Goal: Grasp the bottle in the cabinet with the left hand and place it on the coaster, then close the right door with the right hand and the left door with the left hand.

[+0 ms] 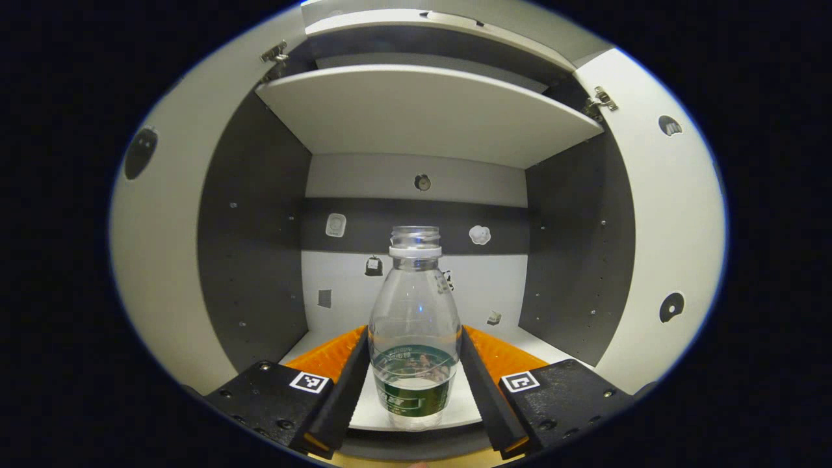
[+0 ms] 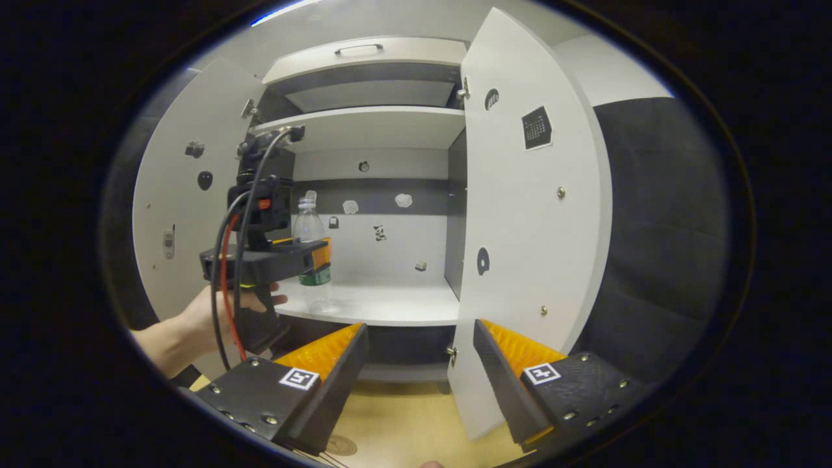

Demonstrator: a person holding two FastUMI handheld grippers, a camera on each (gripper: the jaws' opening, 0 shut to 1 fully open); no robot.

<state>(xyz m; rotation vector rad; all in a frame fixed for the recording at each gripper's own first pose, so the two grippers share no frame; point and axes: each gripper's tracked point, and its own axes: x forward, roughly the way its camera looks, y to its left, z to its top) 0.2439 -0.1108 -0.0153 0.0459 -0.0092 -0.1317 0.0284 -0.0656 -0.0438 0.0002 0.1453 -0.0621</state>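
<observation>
Bottle (image 1: 414, 325) upright, neck up, between left hand-held gripper (image 1: 415, 383) fingers.

Bottle (image 1: 414, 325): base edge and lower flanks hidden behind the left gripper (image 1: 414, 383) fingers at 6 o'clock in the left gripper view; contact with the pads cannot be told. Label print too small to tell.

Bottle, right gripper view (image 2: 309, 227): middle covered by the left gripper (image 2: 312, 257); its jaw spacing cannot be told.

Stickers (image 2: 379, 232) on cabinet back wall, centre: 5 or so, motifs too small.

Coaster (image 2: 340, 446): at 6 o'clock, partly behind the right gripper (image 2: 419, 364).
</observation>
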